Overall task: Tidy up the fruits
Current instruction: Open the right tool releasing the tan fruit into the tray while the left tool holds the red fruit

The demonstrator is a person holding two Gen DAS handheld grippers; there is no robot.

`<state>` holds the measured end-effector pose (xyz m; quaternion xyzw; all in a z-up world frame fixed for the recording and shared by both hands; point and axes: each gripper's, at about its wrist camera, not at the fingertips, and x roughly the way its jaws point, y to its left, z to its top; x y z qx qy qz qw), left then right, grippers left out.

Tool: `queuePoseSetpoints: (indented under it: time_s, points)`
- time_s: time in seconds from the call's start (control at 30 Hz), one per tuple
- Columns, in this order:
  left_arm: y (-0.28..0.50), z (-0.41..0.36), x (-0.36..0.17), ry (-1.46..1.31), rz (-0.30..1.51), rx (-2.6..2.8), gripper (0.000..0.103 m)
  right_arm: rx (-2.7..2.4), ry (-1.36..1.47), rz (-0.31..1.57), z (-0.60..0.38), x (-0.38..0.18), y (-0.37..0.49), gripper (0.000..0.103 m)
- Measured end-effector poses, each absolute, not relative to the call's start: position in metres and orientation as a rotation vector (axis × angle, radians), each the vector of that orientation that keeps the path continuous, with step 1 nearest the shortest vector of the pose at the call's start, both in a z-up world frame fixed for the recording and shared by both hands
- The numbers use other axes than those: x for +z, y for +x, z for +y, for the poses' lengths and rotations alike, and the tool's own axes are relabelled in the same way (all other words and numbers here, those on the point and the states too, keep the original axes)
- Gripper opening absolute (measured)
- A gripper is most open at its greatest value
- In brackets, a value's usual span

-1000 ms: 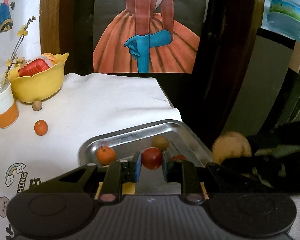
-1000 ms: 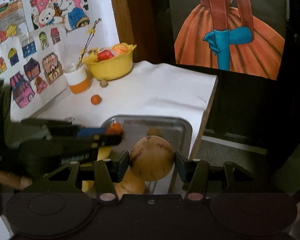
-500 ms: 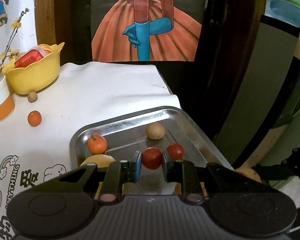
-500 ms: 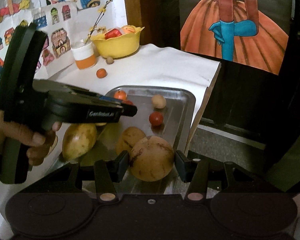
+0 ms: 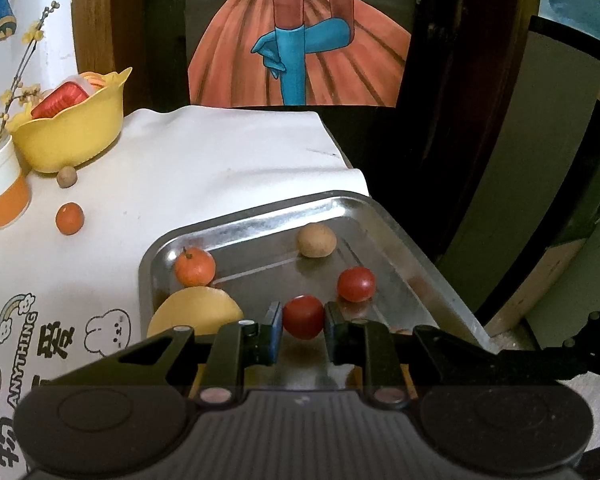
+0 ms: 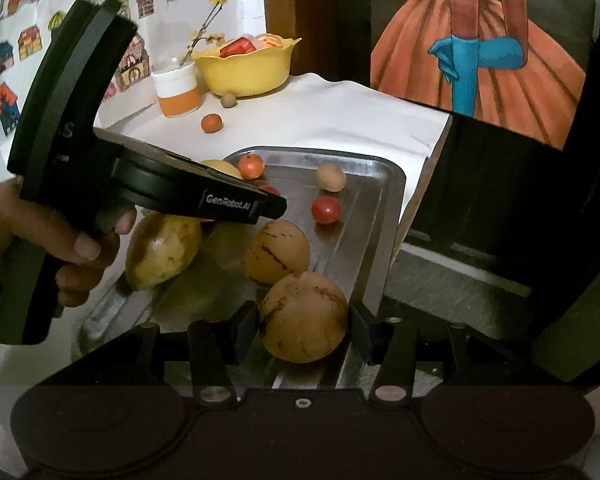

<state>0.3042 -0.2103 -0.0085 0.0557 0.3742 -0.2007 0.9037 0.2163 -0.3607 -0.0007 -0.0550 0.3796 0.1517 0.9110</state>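
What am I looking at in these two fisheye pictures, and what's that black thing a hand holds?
Each picture comes from a camera on a hand-held gripper, looking along its fingers. No robot: a person's hand holds the left gripper, which is the black thing in the right view. It is shut on a red tomato. The right gripper grips a brown round fruit. Both are over a metal tray with more fruit. On the white cloth: a yellow bowl, a cup, two loose fruits.
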Motion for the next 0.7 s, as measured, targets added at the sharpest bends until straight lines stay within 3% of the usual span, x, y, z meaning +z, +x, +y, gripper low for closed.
queuePoseSetpoints:
  time_s: [0.7]
  points:
    - [0.3026,-0.2102,-0.013,0.124,0.78,-0.405,0.027,0.303,-0.131,0.759,-0.3549,-0.0055,0.2163,0.053]
